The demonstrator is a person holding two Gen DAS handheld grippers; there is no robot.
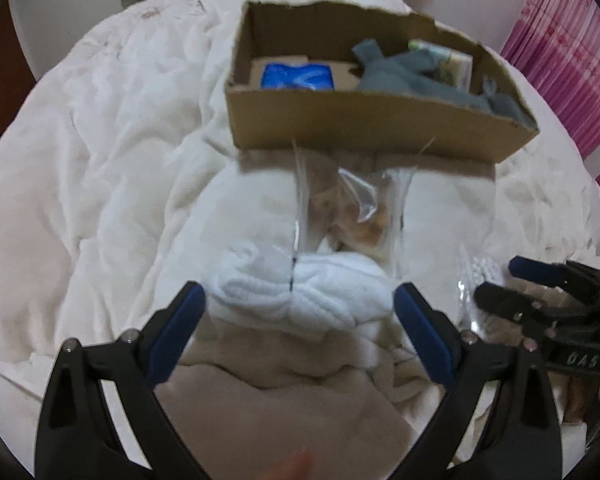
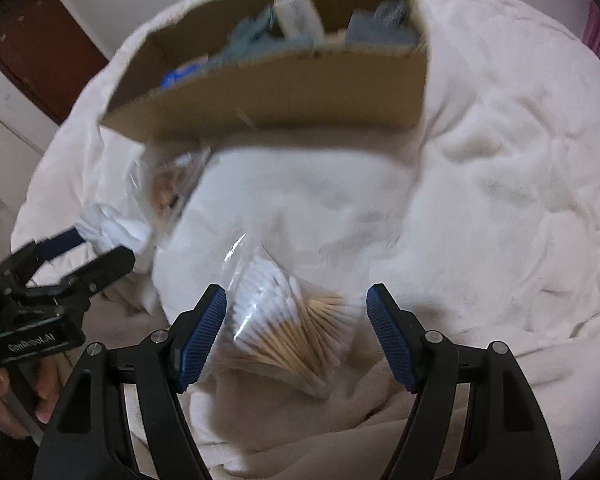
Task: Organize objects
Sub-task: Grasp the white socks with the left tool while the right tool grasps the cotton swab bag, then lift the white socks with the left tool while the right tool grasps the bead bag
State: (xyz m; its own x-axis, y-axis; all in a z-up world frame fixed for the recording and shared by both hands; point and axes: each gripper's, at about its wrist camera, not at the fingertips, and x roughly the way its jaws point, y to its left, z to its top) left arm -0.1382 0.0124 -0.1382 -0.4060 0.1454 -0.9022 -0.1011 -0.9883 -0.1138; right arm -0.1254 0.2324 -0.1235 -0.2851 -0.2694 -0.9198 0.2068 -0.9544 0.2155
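A brown cardboard box (image 1: pixel 364 128) sits on a white duvet and holds a blue packet (image 1: pixel 298 77), a grey cloth (image 1: pixel 412 74) and a small pale carton (image 1: pixel 456 62). My left gripper (image 1: pixel 300 298) is open around a rolled white sock (image 1: pixel 300 288). A clear bag with tan contents (image 1: pixel 352 208) lies between the sock and the box. My right gripper (image 2: pixel 296 300) is open around a clear bag of cotton swabs (image 2: pixel 292 316). The box also shows in the right wrist view (image 2: pixel 284 92). The right gripper shows at the right edge of the left wrist view (image 1: pixel 496 280).
The rumpled white duvet (image 1: pixel 120 160) covers the bed. A beige blanket (image 1: pixel 280 400) lies under both grippers. A pink curtain (image 1: pixel 568 40) hangs at the right. A dark wooden door (image 2: pixel 40 40) stands at the far left.
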